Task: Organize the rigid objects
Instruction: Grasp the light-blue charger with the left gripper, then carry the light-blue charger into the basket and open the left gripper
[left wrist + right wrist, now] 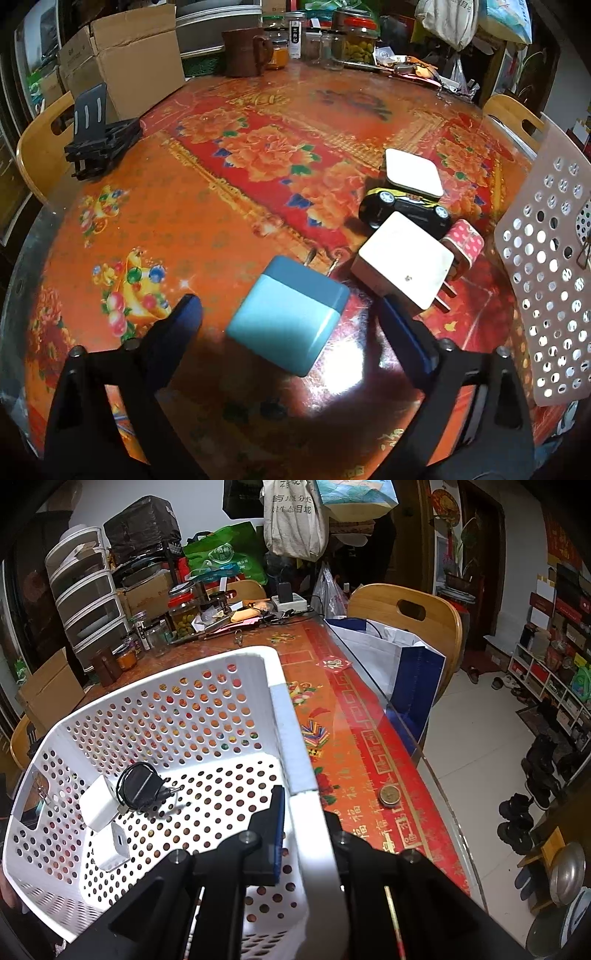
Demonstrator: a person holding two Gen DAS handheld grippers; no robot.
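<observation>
Left tongs (291, 317) are spread wide, with the blue charger (286, 314) lying flat on the table (166, 206) between their 2 fingers at lower centre of the frame, not yet pinched. Right tongs (295, 812) are pressed together on the rim of the white basket (288, 716), 1 finger inside the wall, the other outside.

Judging by this, the step in hand is grabbing the blue charger for the basket. A good grasp would close on its 2 flat sides, square to the body and clear of the prongs pointing toward the upper right, and the right tongs should hold the basket steady.

Just right of the charger sit a white charger (402, 258), a pink dotted plug (463, 245), a toy car (404, 212) and a white box (412, 171); only the left view shows these. Only the right view shows the basket's floor, where 2 white adapters (99, 805) and a black plug (142, 786) already lie at lower left.
</observation>
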